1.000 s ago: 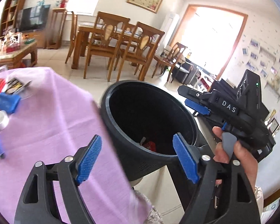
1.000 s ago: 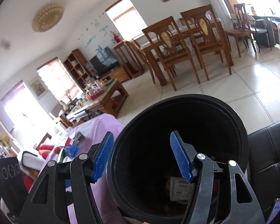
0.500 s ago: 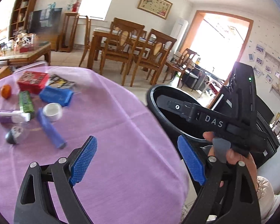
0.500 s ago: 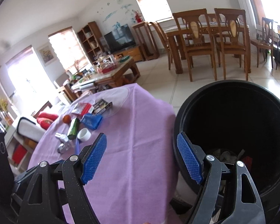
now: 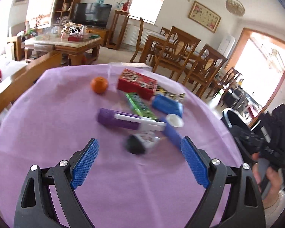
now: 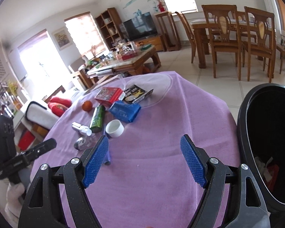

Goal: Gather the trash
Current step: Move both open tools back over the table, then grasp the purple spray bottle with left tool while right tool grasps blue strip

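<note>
Trash lies in a cluster on the purple-clothed table (image 5: 47, 133): an orange (image 5: 98, 84), a red box (image 5: 136, 83), a green pack (image 5: 140, 105), a blue pack (image 5: 167, 104), a purple tube (image 5: 119, 120), a white cup (image 5: 173, 120) and a small dark-capped bottle (image 5: 136, 146). My left gripper (image 5: 139, 141) hovers open just short of that bottle, holding nothing. My right gripper (image 6: 144, 137) is open over bare cloth, between the white cup (image 6: 114, 128) and the black bin (image 6: 243, 114). A blue stick (image 6: 107, 157) is half hidden behind its left finger.
The bin stands off the table's right edge with wrappers (image 6: 269, 169) at its bottom. A clear plastic sheet (image 6: 161, 87) and a black-yellow packet (image 6: 135, 93) lie at the far side. A coffee table (image 6: 134, 62), dining chairs (image 6: 224, 43) and tiled floor lie beyond.
Both views swung left from the bin's mouth to the table. The bin slid to the right edge and the trash cluster came in front. The right jaws stand wider than a second ago.
</note>
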